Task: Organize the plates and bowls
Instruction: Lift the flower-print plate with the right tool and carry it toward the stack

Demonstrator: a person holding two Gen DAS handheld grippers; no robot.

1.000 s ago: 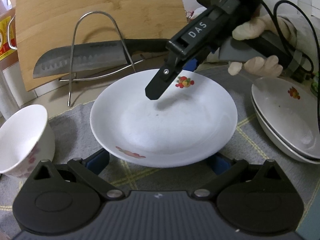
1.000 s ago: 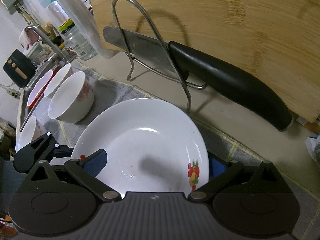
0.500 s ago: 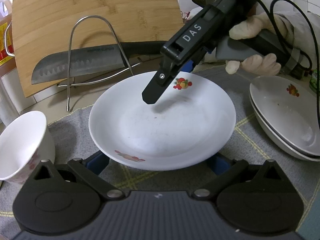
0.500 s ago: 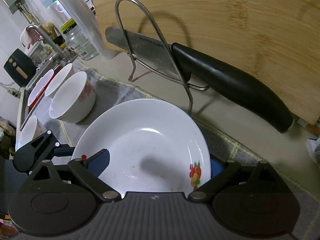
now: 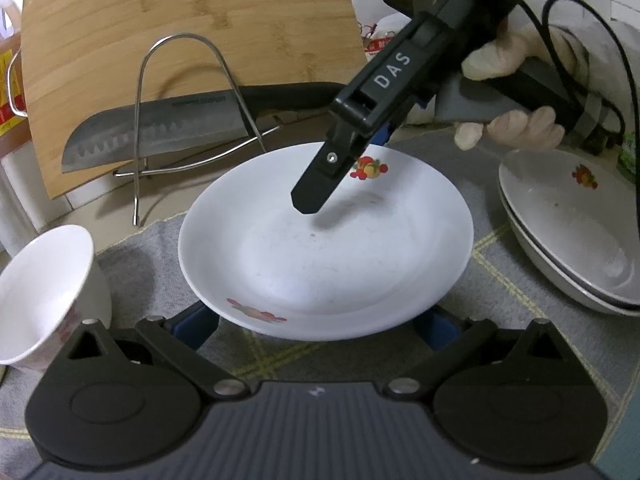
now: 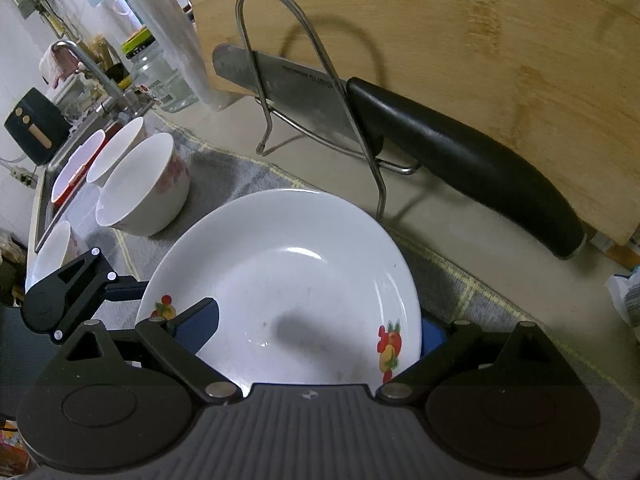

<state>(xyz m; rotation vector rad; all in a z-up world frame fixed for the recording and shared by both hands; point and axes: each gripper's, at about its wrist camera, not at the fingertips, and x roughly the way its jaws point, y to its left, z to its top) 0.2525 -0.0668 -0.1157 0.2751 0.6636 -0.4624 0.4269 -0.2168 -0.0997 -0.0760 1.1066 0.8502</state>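
A white plate with fruit prints (image 5: 320,256) sits on the grey mat in front of both grippers; it also shows in the right wrist view (image 6: 288,292). My left gripper (image 5: 316,322) is open, its blue pads spread at either side of the plate's near rim, under it. My right gripper (image 6: 316,332) is open, one finger (image 5: 320,184) above the plate's inside, the other below its far rim. A stack of white plates (image 5: 572,232) lies at the right. A white bowl (image 5: 44,292) stands at the left.
A wire rack (image 5: 180,120) holds a large knife (image 5: 160,132) against a wooden cutting board (image 5: 180,40) behind the plate. In the right wrist view several bowls (image 6: 140,184) stand on the mat near a sink and faucet (image 6: 88,68).
The views have shifted slightly; the plate sits a little farther from the left gripper. Both grippers stay open around the plate's rims.
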